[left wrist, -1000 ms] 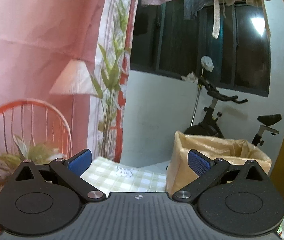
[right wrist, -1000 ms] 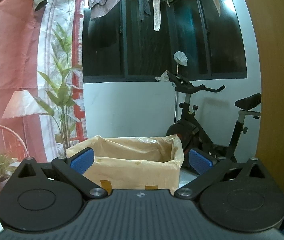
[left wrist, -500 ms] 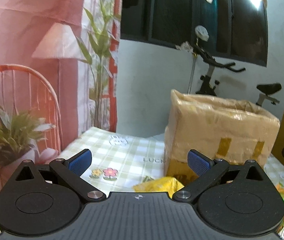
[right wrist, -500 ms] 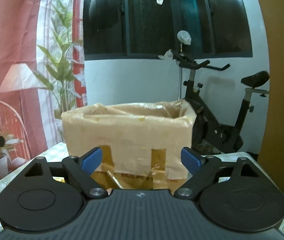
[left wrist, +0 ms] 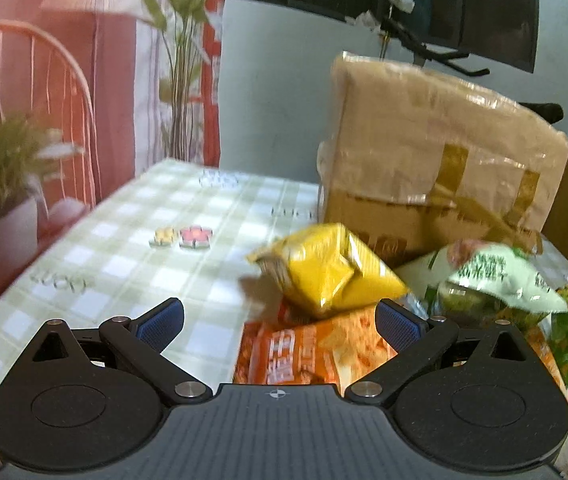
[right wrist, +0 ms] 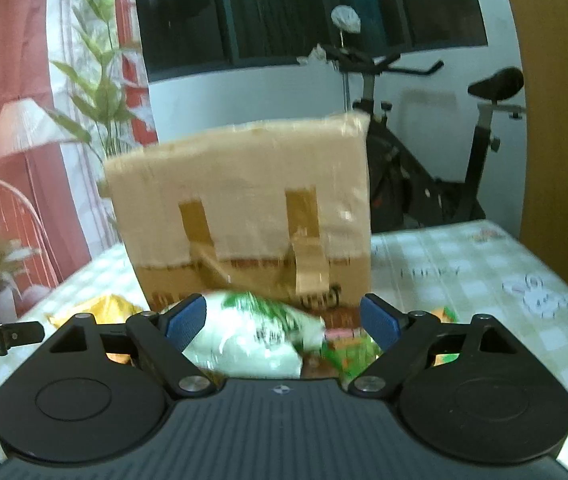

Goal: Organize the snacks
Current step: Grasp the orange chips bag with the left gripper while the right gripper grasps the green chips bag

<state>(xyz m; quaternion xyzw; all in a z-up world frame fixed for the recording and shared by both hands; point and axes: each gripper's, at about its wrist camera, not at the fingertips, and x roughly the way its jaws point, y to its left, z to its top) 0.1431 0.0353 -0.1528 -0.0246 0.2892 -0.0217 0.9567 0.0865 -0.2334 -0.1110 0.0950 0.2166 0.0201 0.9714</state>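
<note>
If I close carelessly I may pinch two overlapping packets at once, since the yellow bag (left wrist: pixel 326 270) rides on the orange packet (left wrist: pixel 308 354) before the box (left wrist: pixel 440 160) on the bench (left wrist: pixel 124 240); my left gripper (left wrist: pixel 280 320) and right gripper (right wrist: pixel 282 318) hover low, jaws spread, empty, seemingly over the blurred white-green bag (right wrist: pixel 252 336)

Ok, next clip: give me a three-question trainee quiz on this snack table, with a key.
1. True or false: the left gripper is shut on a packet.
2. Which packet lies on top of the orange packet? A) yellow packet B) white-and-green packet
3. Fill in: behind the snack pile stands a taped cardboard ____.

Key: 1 false, both grippers are open and empty, the right gripper pointing at the white-and-green packet; 2 A; 3 box.
</note>
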